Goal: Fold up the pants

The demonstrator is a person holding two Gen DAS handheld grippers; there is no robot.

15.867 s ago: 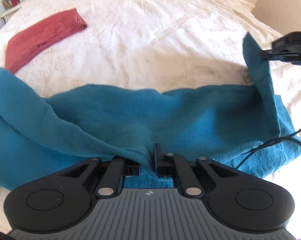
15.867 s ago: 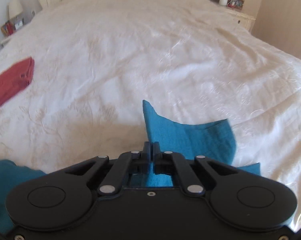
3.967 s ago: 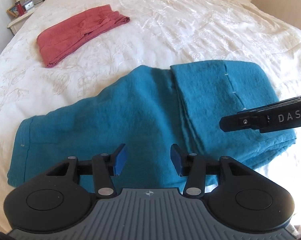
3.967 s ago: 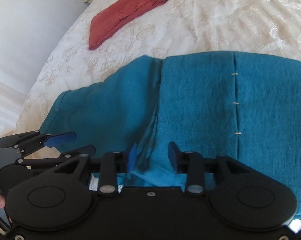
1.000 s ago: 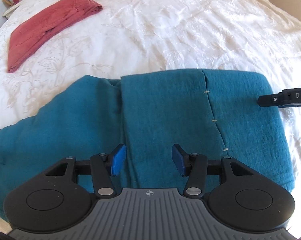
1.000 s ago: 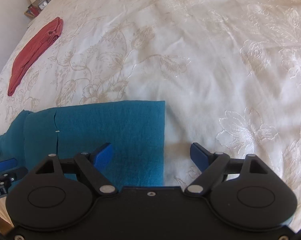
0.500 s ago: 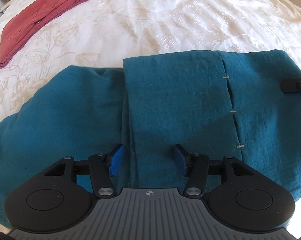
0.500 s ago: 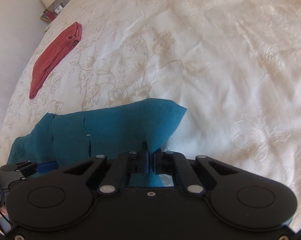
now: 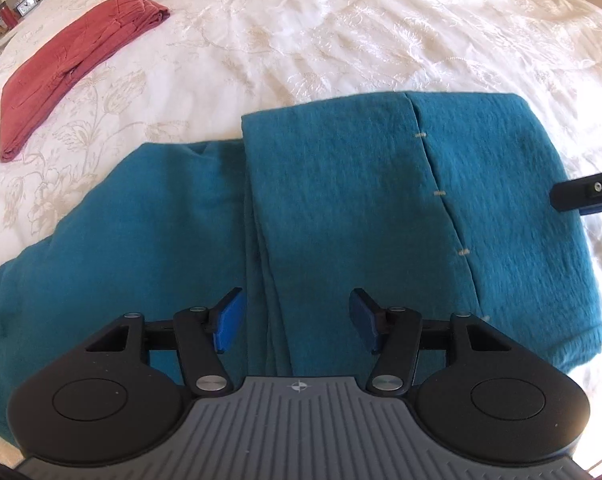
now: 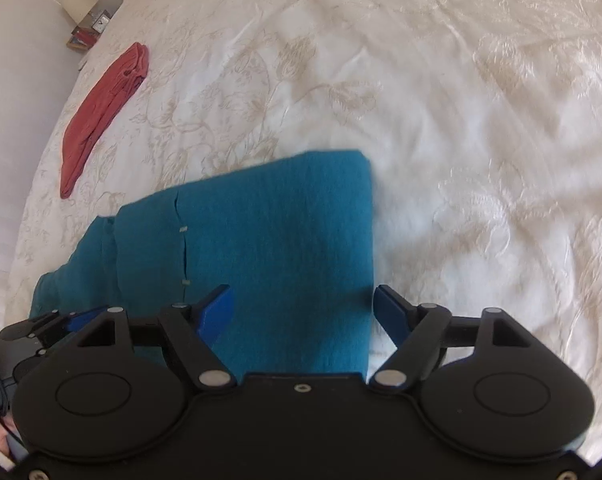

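Observation:
The teal pants (image 9: 341,208) lie flat on the white bed, with their right part folded over to the left into a double layer whose edge runs down the middle. My left gripper (image 9: 295,318) is open and empty, low over the near edge of the pants at that fold edge. My right gripper (image 10: 305,312) is open and empty over the right end of the pants (image 10: 269,248). Its tip shows at the right edge of the left wrist view (image 9: 585,192). The left gripper shows at the lower left of the right wrist view (image 10: 53,322).
Folded red pants (image 9: 73,76) lie at the far left of the bed, also in the right wrist view (image 10: 101,112). A nightstand with a lamp (image 10: 83,16) and a clock stands beyond the bed's far left corner. The embroidered white bedspread (image 9: 341,20) stretches beyond the pants.
Half a second ago my right gripper was shut on the right corner of the teal pants and held it up. It has let go and opened, and the corner lies flat. My left gripper stayed open.

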